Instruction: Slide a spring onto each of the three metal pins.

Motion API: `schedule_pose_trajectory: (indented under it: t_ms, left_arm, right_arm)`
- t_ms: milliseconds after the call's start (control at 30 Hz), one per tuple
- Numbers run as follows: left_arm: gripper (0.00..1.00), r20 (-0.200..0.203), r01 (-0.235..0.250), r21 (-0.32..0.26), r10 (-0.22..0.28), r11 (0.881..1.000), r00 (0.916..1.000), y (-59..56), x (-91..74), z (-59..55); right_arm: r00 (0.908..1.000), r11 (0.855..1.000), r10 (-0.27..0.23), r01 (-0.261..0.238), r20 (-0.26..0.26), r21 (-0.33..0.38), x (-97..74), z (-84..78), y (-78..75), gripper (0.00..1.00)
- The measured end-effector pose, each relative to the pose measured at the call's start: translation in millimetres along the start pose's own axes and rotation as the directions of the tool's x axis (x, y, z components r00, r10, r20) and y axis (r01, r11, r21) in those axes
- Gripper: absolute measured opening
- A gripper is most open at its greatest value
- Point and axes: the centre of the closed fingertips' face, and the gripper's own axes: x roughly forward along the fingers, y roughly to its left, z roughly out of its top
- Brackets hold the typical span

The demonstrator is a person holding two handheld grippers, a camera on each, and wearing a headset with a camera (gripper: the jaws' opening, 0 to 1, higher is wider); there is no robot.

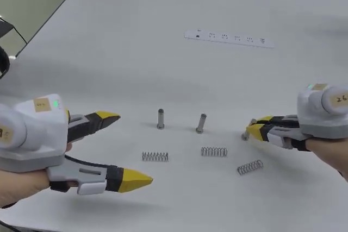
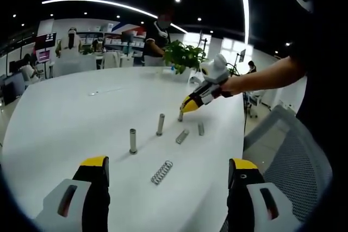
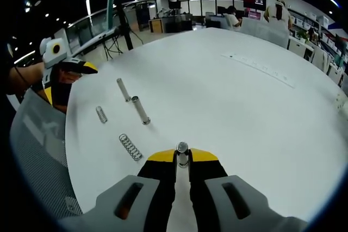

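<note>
White worktop in an open office carries everything. On it the right gripper (image 3: 182, 157) is pressed together on the nearest pin (image 3: 182, 147), pinching it at the tips. Two other pins (image 1: 160, 118) stand off to its side, toward the left gripper (image 1: 130, 147), whose jaws are spread with nothing between them. Three springs (image 1: 155, 156) lie loose, one just ahead of that spread gripper. The pin probably wants holding low and steady with its top free, while the left gripper takes a spring near one end and lines it up with the shaft.

The right claw (image 3: 182, 157) hides most of the third pin (image 3: 182, 147).
</note>
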Motion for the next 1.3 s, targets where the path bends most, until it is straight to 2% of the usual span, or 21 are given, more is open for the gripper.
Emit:
schedule_pose_trajectory:
  t_ms: [267, 533, 933, 1300]
  left_arm:
    - [0.87, -0.001, -0.003, -0.001, 0.003, 1.0, 1.0, 0.6, -0.8, -0.5]
    - [0.87, -0.002, -0.005, -0.004, 0.005, 1.0, 1.0, 0.4, -1.4, -1.4]
    - [0.88, 0.002, -0.005, -0.011, 0.005, 1.0, 1.0, 0.8, -0.9, 0.1]
    - [0.88, -0.003, -0.005, -0.012, 0.005, 1.0, 1.0, -0.7, -2.4, -0.9]
  right_arm:
    - [0.9999, 1.0, 0.004, -0.004, -0.01, -0.003, 0.8, -1.2, 0.4, 0.07]
    - [0.9989, 1.0, 0.009, -0.009, -0.047, -0.003, 3.9, -12.9, -1.1, 0.11]
    - [0.9995, 1.0, 0.009, -0.009, -0.031, 0.006, 1.7, -12.3, 1.4, 0.21]
    - [0.9999, 1.0, 0.004, -0.004, -0.015, 0.006, -1.5, -9.3, 2.4, 0.26]
